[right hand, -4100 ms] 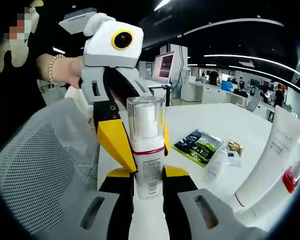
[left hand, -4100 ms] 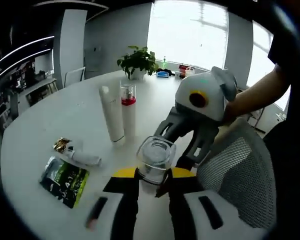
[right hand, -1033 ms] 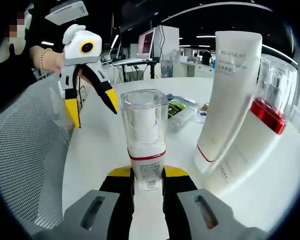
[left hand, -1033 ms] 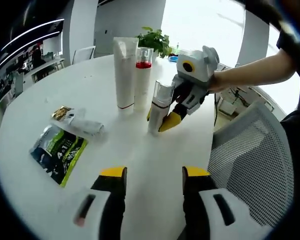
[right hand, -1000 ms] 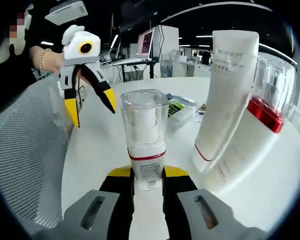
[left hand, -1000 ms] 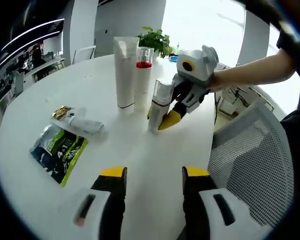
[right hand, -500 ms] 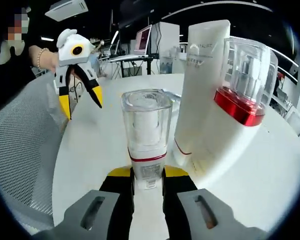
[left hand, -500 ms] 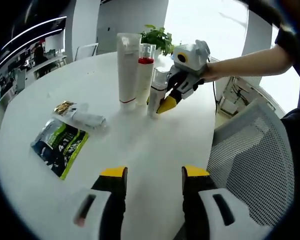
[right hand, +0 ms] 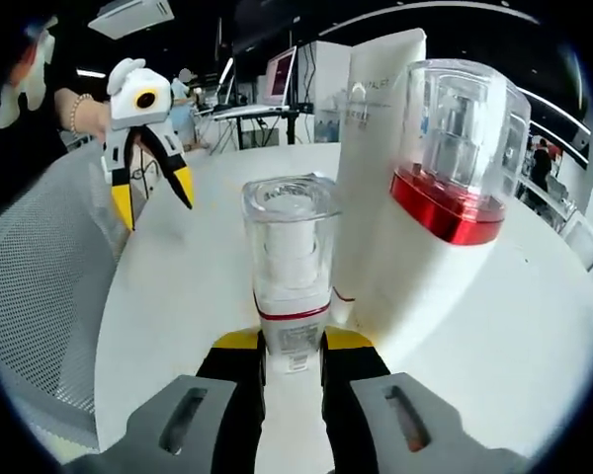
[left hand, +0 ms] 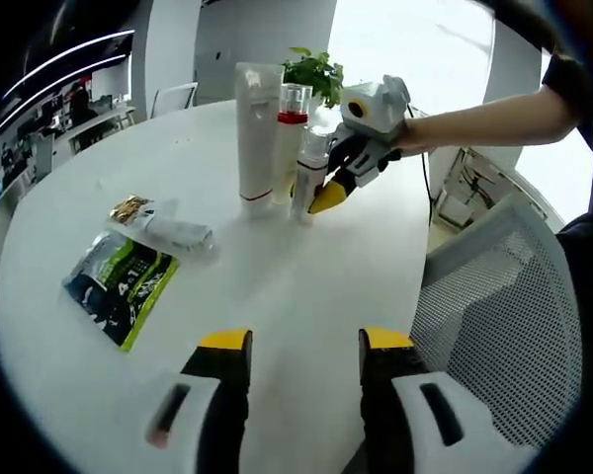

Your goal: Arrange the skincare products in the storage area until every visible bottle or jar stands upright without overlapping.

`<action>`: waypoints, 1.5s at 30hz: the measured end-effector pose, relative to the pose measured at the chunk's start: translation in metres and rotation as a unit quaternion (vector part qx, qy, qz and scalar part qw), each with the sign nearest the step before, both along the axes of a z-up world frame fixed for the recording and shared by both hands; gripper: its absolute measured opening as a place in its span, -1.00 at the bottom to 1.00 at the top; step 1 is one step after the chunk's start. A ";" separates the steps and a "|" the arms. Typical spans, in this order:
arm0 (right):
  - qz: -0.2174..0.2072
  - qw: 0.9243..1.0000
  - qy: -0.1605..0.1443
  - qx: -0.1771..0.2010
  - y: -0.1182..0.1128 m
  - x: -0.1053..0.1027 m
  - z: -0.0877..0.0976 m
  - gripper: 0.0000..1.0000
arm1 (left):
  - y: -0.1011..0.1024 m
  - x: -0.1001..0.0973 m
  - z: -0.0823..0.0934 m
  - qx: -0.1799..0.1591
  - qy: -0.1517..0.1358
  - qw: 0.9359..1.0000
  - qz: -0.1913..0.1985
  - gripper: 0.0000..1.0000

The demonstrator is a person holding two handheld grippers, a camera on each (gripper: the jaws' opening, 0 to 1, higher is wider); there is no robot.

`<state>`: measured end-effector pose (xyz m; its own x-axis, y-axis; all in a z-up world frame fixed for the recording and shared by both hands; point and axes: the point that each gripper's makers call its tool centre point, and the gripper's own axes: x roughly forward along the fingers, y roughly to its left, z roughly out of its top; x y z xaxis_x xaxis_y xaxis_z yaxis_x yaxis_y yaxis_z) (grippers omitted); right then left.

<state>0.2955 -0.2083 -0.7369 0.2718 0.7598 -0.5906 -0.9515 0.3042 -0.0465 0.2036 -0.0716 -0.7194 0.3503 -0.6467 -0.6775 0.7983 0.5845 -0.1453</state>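
A: What does the surface look like?

B: A round white counter [left hand: 306, 257] in an open office. In the left gripper view a bright window sits behind it, with a potted plant [left hand: 314, 71] on the far edge and a grey mesh chair [left hand: 494, 296] at the near side. In the right gripper view there are ceiling light strips and desks with a monitor [right hand: 280, 77] farther back.

A: And the containers?

B: Three stand upright in a tight cluster. A tall white tube [left hand: 253, 136], cap down, is just beside a white bottle with a red collar and clear cap [left hand: 289, 138]. Next to those is a small pump bottle with a clear cap [left hand: 309, 180], its white pump visible through the cap and a red band under it. Whether it touches the red-collared bottle, I cannot tell.

A: What about the loose items?

B: A green and black sachet [left hand: 119, 285] lies flat, well apart from the cluster, with a small tube lying on its side [left hand: 174, 233] and a gold wrapper [left hand: 130, 208] just above it.

A: The jaws?

B: The right gripper [right hand: 293, 346] has its jaws closed around the base of the small pump bottle, which stands on the counter. The left gripper [left hand: 295, 346] has its jaws spread apart with nothing between them, hanging over bare counter near the chair.
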 end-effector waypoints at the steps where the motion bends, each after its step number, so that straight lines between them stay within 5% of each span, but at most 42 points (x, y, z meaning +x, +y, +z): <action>1: 0.000 1.000 0.000 0.000 -0.001 0.001 0.000 -0.59 | 0.000 0.000 0.000 0.000 0.000 1.000 0.000 -0.18; 31: -0.039 0.999 0.027 -0.026 -0.022 -0.005 -0.008 -0.40 | 0.004 0.001 0.006 -0.002 -0.006 1.000 0.002 -0.13; 45: -0.078 0.996 0.050 -0.012 -0.020 -0.030 -0.004 -0.02 | 0.023 -0.005 0.008 -0.008 0.003 0.999 0.034 0.06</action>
<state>0.2657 -0.2278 -0.7411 0.3237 0.6989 -0.6377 -0.8934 0.4478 0.0372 0.1983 -0.0485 -0.7117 0.3892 -0.6319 -0.6703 0.7556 0.6352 -0.1600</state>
